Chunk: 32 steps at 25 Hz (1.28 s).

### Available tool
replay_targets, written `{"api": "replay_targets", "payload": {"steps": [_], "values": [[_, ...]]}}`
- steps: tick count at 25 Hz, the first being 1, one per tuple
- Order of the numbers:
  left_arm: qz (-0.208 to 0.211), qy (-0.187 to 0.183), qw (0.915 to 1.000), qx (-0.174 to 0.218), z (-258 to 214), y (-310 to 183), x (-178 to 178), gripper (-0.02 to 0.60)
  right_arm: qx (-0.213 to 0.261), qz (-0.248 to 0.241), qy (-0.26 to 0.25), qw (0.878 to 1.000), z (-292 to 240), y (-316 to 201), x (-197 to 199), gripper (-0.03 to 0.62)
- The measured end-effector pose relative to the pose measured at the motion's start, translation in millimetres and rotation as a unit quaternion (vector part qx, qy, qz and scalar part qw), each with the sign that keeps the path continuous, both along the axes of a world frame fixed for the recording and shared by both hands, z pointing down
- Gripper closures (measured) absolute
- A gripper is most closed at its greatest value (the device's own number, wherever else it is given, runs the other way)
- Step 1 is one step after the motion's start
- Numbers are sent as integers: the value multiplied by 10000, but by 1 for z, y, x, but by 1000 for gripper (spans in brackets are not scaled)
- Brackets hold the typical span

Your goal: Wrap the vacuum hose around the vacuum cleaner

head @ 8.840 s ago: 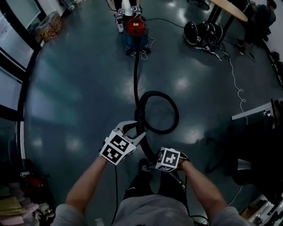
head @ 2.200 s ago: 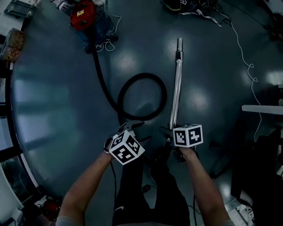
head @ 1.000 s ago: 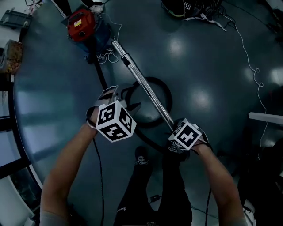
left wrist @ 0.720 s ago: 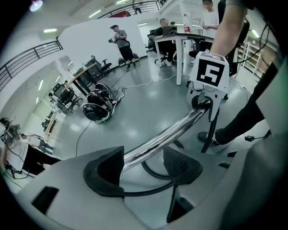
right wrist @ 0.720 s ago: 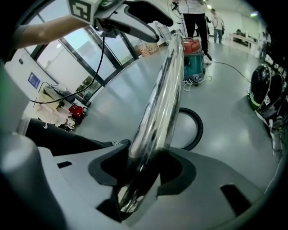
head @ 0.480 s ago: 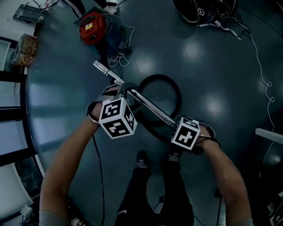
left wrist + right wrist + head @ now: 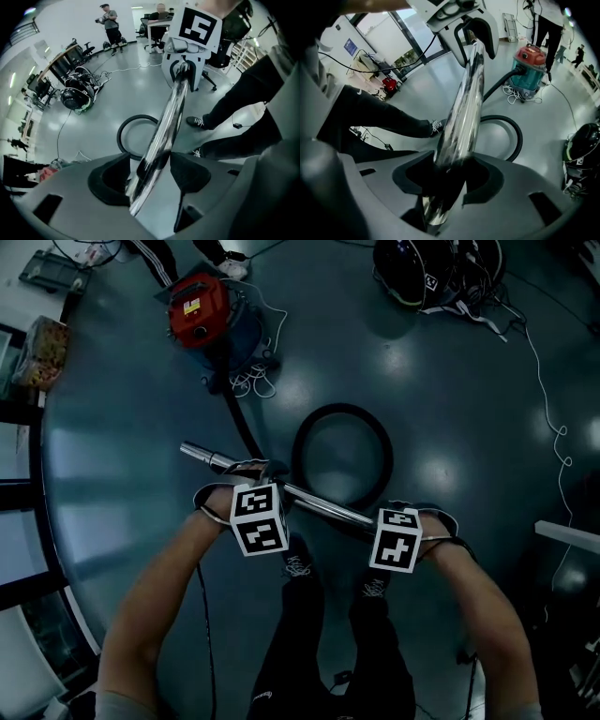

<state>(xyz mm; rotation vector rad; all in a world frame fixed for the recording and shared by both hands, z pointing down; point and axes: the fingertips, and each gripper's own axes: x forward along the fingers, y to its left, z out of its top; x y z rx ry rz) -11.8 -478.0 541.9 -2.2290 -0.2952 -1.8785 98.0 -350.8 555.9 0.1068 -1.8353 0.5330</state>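
The vacuum [image 7: 202, 315], red lid on a blue body, stands on the floor [image 7: 122, 456] far out ahead of the person and to the left. The black hose [image 7: 342, 456] leaves its base, runs across the floor towards the person and makes one flat loop between the vacuum and the person's shoes [image 7: 298, 566]. None of the hose lies around the vacuum. A bundle of white cord [image 7: 248, 381] sits on the floor just beside the vacuum's base.

A shiny metal tube [image 7: 319, 505] is held off the floor, roughly level, across the person's front. Its free end sticks out to the left, past the left gripper [image 7: 251, 470].

The right gripper [image 7: 447, 180] is clamped on the tube near its hose end, with both dark pads pressing on the metal. The left gripper points straight down over the tube further along. Its jaws stand wide with the tube between them: the tube lies against the right pad, with a gap at the left pad, so it does not grip the tube.

At the far right of the floor lies a pile of dark gear [image 7: 427, 277], and a thin white cable [image 7: 553, 437] trails from it down the right side. In the left gripper view, a person [image 7: 111, 23] stands in the distance.
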Motion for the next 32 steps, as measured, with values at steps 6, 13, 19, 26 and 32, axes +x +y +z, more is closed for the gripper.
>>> {"api": "replay_targets", "payload": {"steps": [6,13,19,26,32], "values": [[264,69,9996,-61,30,-17,-56,362,-189,41,129,9997,3,-27,-45,405],[-138,598,9962,-625,53,-18,-96,394,-227,187,625,9976,22,-64,-69,419],[-572,902,9892,-1002,63,-20,-108,400,-169,473,516,9974,34,-91,-76,419],[-891,1243,9818,-1128,68,-21,-95,407,215,154,252,9993,43,-110,-57,419],[-1258,1429,9754,-1112,61,-19,-77,410,308,-245,311,9987,57,-122,-31,414]]}}
